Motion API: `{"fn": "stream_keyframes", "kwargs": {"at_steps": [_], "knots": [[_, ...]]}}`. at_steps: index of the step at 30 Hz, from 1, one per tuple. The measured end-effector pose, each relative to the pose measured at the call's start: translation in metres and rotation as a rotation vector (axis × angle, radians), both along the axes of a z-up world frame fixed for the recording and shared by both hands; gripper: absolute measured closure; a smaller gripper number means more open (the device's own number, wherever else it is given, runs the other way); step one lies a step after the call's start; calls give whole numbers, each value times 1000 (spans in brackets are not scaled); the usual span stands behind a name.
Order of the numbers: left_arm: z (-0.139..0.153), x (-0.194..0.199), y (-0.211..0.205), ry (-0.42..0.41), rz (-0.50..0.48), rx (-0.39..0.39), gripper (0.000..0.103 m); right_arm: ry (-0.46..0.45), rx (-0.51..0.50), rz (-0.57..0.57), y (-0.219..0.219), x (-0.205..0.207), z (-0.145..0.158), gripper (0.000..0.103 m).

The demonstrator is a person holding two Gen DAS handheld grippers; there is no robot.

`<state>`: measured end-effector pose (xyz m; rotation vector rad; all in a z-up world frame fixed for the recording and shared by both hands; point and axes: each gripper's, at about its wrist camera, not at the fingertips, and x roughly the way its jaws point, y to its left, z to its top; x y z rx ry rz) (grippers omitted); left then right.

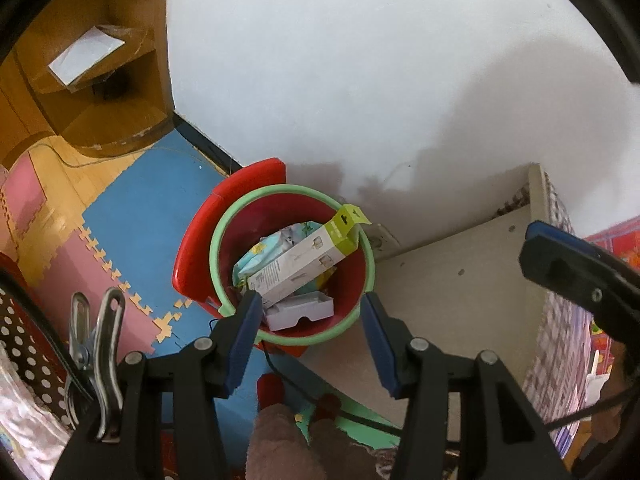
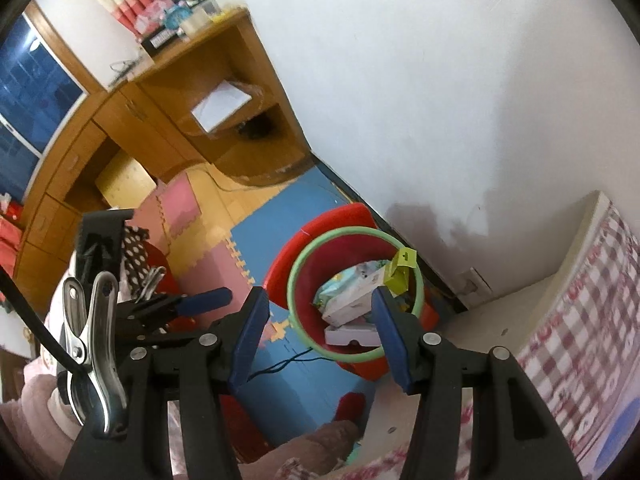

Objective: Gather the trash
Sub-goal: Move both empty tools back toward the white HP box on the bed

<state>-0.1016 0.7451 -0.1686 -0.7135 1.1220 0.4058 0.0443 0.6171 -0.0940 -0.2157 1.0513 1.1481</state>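
With boxes and wrappers already lying in the red bin (image 1: 352,280), the left gripper (image 1: 308,308) and right gripper (image 2: 320,304) are hovering above it half open and holding nothing, so the collecting is looking largely done

We face a white wall (image 2: 420,80) with a dark skirting (image 1: 208,144). Blue and pink foam mats (image 2: 276,216) cover part of the wood floor (image 1: 72,184). A wooden desk (image 2: 168,120) stands by a dark window (image 2: 28,80).
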Motion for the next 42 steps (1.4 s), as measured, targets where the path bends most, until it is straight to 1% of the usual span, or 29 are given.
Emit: {"fn": "stream_keyframes", "kwargs": {"at_steps": [6,11,15,20,22,26,31,36,42], "knots": [[26,-5,-14,1,-23,31,50,41,61,-29,-31,-14,16,47],[47,-9,-28,1,-33,60,50,58,109,-46,-58,-26,28,47],[67,-14,-41,-9,-40,82,50,73,153,-66,-87,-34,36,47],[95,-15,-66,-20,-80,144,50,84,201,-101,-128,-43,41,47],[103,-15,-76,-26,-96,155,50,88,219,-128,-148,-47,44,47],[120,-17,-104,-43,-131,149,50,97,250,-175,-184,-54,48,47],[133,-19,-141,-38,-173,150,50,94,281,-246,-232,-67,55,47],[144,-17,-184,-50,-237,147,50,86,303,-326,-285,-79,61,47],[157,-7,-240,-65,-333,164,50,73,321,-419,-345,-86,62,47]]}}
